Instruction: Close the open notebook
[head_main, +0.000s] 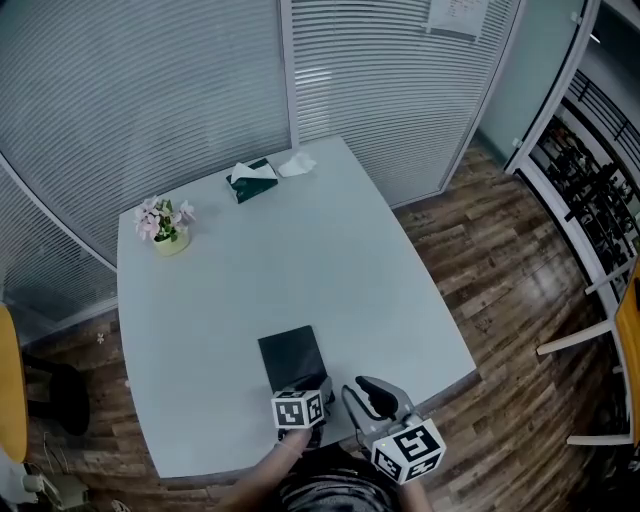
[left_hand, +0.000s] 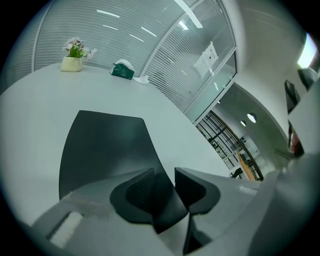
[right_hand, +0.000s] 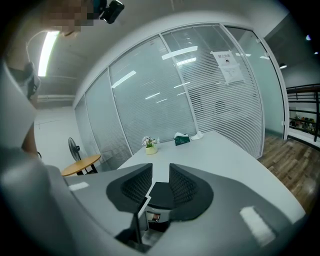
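Dark notebook (head_main: 292, 357) lies shut and flat on the surface (head_main: 300, 250), near the front edge. Left tongs (left_hand: 165, 185) stand parted over its near corner, not pinching it. Right tongs (right_hand: 160, 182) hover alongside, narrowly apart, empty.

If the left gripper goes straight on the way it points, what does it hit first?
Probably the dark notebook: it lies flat on the table directly ahead of the left gripper, near edge showing between its open jaws.
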